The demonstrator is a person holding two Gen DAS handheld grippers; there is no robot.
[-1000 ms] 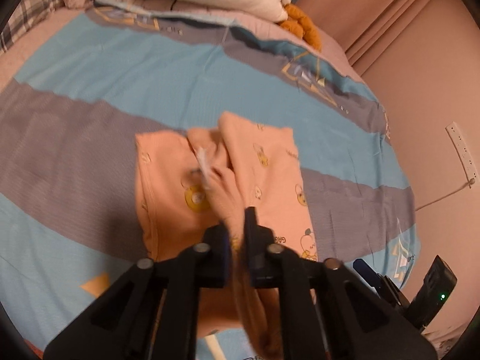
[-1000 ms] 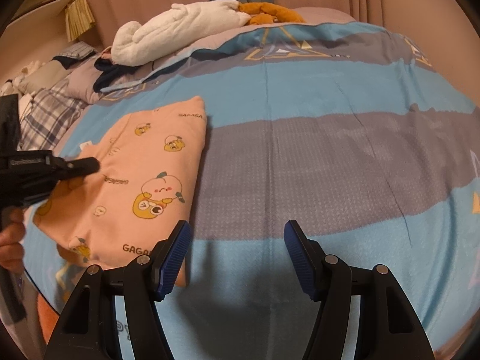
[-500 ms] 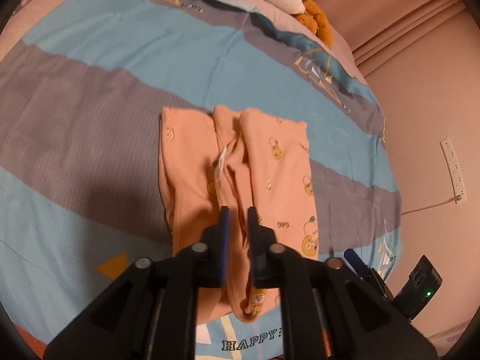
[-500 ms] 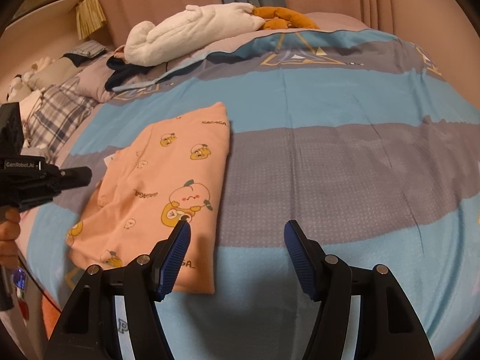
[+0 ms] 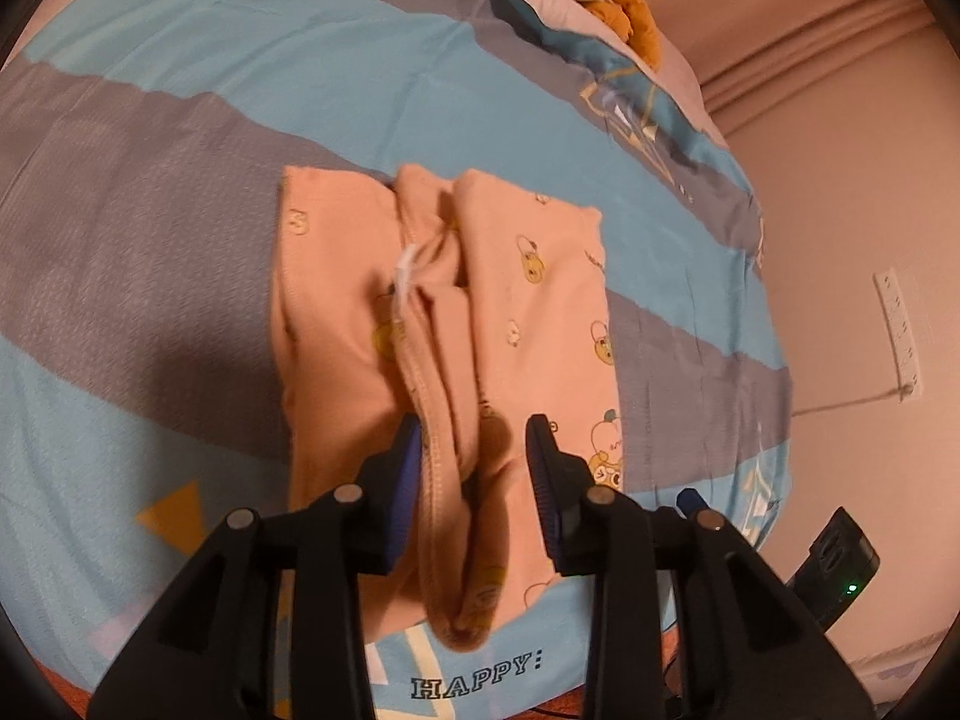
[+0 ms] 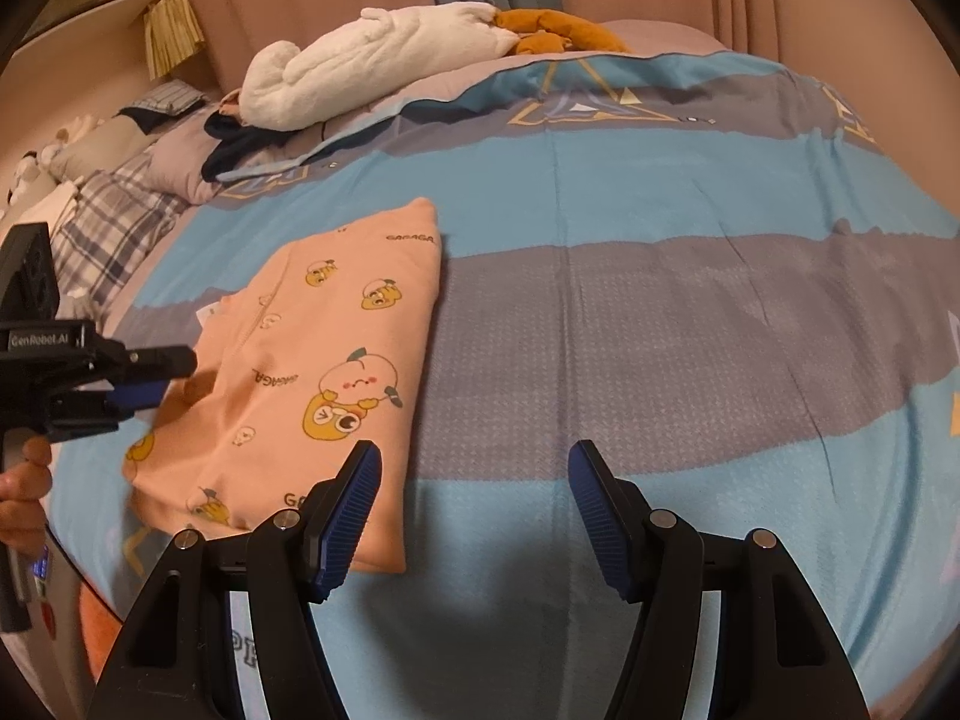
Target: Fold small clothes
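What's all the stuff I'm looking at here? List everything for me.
Small garment: one, peach with cartoon prints, partly folded on the near left of the bed.
Bedspread: one, blue and grey bands, covering the bed.
Plush toy: one, white, lying at the head of the bed.
Orange plush: one, beside the white one.
Plaid pillow: one, grey check, far left.
Dark clothing: one bundle, navy, under the white plush.
Power strip: one, white, on the wall.
Left gripper: black with blue pads, open over the garment's bunched edge.
Right gripper: black with blue pads, open, empty.
Person's hand: one, holding the left gripper's handle.
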